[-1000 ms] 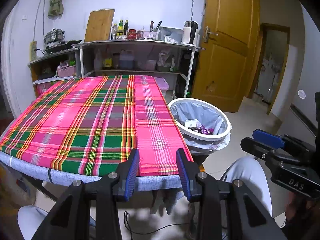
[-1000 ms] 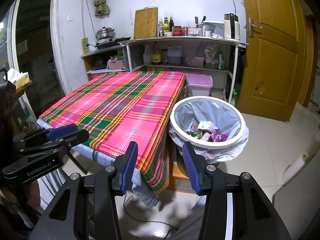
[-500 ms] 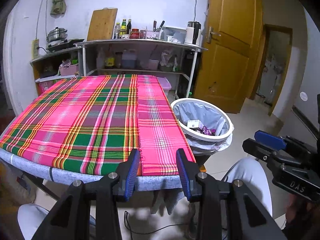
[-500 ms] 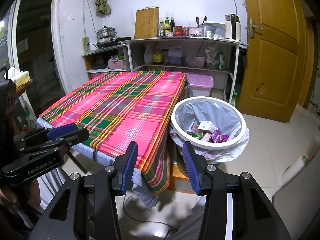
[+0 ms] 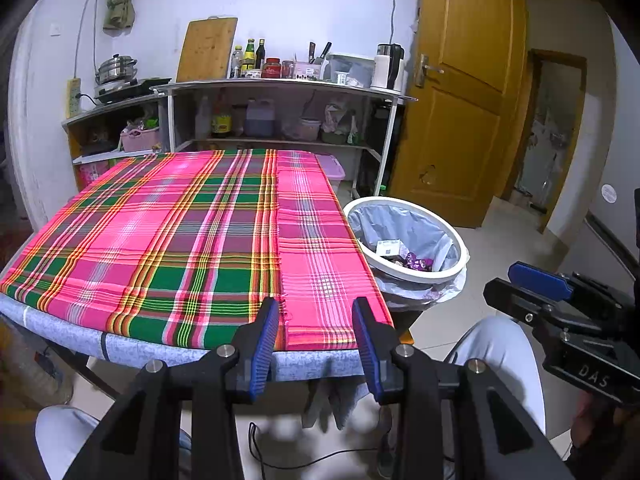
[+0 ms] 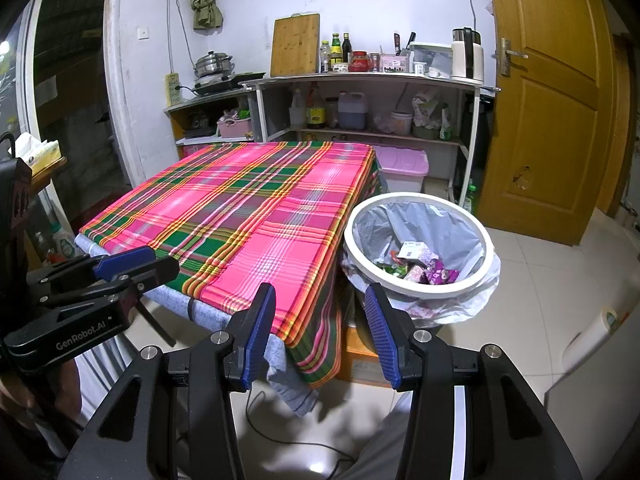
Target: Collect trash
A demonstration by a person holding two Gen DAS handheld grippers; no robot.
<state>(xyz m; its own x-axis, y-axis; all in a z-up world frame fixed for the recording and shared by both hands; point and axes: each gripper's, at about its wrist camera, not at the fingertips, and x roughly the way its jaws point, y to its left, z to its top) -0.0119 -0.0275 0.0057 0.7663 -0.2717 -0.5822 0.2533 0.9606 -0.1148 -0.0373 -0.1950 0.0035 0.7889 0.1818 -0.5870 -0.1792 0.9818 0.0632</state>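
Observation:
A white-rimmed bin (image 5: 440, 276) (image 6: 424, 290) with a grey liner stands on the floor by the table's right edge. Wrappers and a small white box (image 6: 420, 266) (image 5: 404, 254) lie inside it. The table wears a pink and green plaid cloth (image 5: 180, 232) (image 6: 248, 216) with nothing on it. My left gripper (image 5: 316, 306) hovers before the table's near edge, open and empty. My right gripper (image 6: 320, 294) hangs open and empty near the table's corner, just left of the bin. Each gripper also shows from the side in the other view: the right gripper (image 5: 516, 280) and the left gripper (image 6: 160, 258).
Shelves (image 6: 372, 80) with bottles, a kettle and a cutting board line the back wall. A pink-lidded box (image 6: 402, 162) sits under them. A wooden door (image 6: 552, 120) is at the right. The person's light-trousered knees (image 5: 500, 344) and a cable (image 6: 280, 436) lie below.

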